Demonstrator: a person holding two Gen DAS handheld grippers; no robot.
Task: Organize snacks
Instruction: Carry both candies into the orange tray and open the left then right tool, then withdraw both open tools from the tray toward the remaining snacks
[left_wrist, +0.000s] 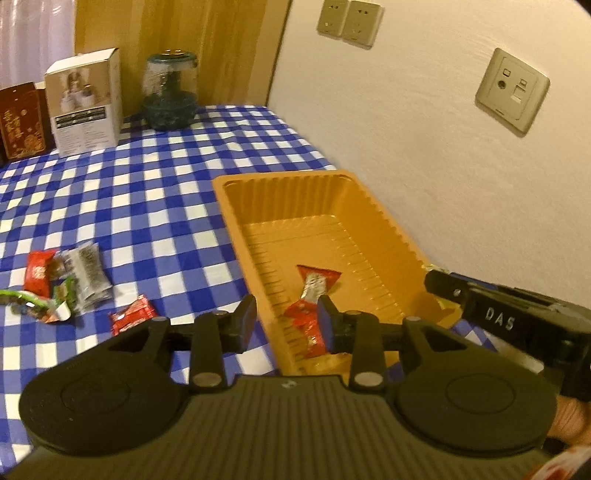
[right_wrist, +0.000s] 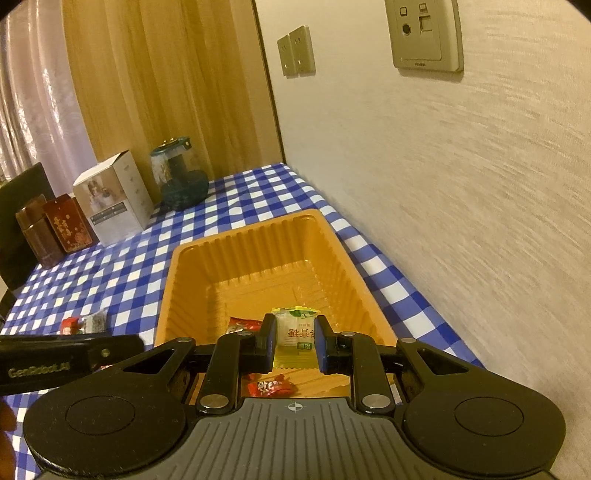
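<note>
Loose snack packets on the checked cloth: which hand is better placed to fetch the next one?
Left, probably. The left gripper is empty beside the pile of wrapped snacks, while the right gripper grips a yellow-white candy packet over the orange plastic tray.

The table (left_wrist: 155, 184) wears a blue-and-white checked cloth and runs along a pale wall. Against that wall sits an orange plastic tray (left_wrist: 236, 225) with ribbed sides. Out on the cloth, well apart from the tray, lies a loose cluster of snack packets (left_wrist: 62, 284) — red, grey and green wrappers — with one red packet (left_wrist: 131, 317) nearer the tray. At the far end stand a dark glass jar (left_wrist: 170, 96), a white carton (left_wrist: 86, 103) beside it, and a dark red box (left_wrist: 22, 122).
</note>
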